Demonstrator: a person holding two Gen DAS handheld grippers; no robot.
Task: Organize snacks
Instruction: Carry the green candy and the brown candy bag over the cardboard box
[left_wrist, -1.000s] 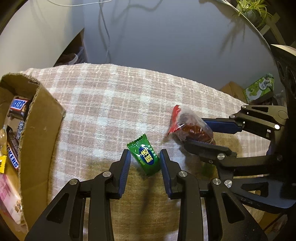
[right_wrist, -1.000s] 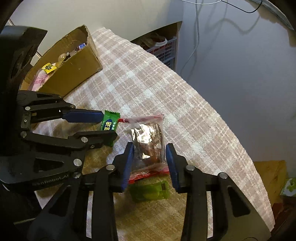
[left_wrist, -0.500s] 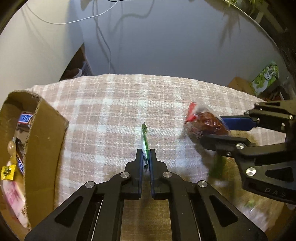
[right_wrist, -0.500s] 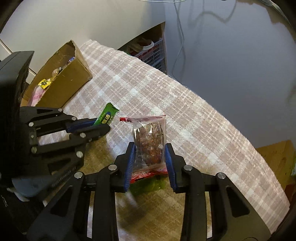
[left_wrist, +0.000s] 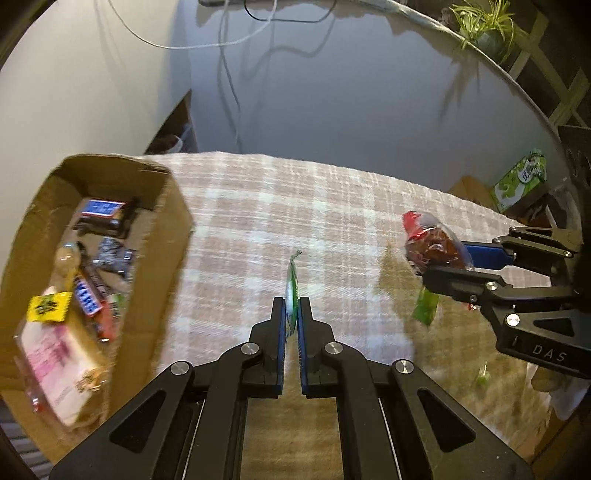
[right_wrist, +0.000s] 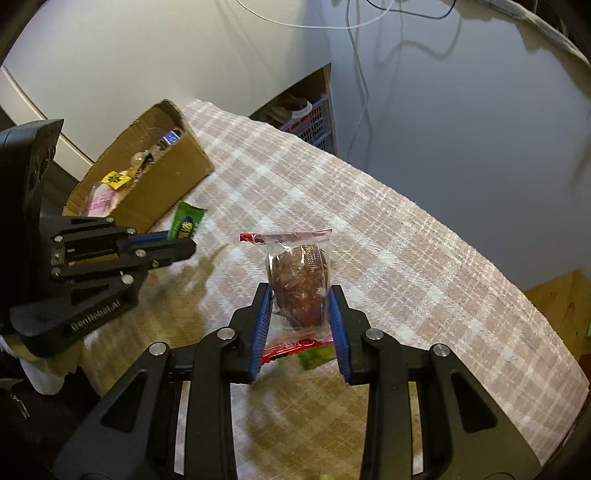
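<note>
My left hand-held gripper (left_wrist: 291, 317) pinches a green candy (left_wrist: 292, 291) edge-on above the table (left_wrist: 258, 206); my right hand-held gripper (right_wrist: 299, 314) clamps a clear snack bag (right_wrist: 299, 284). The box (left_wrist: 162, 236) waits at nine o'clock; the thin wrapper could slip out.

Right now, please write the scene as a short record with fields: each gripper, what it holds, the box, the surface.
left gripper: shut on the green candy packet, held edge-on, clear of the cloth
right gripper: shut on the clear bag of brown snack, red seal at the top
cardboard box: open, on the left of the left wrist view, already holding chocolate bars and other packets
surface: checked cloth, beige and white
left on cloth: one translucent green wrapper under the right gripper
</note>
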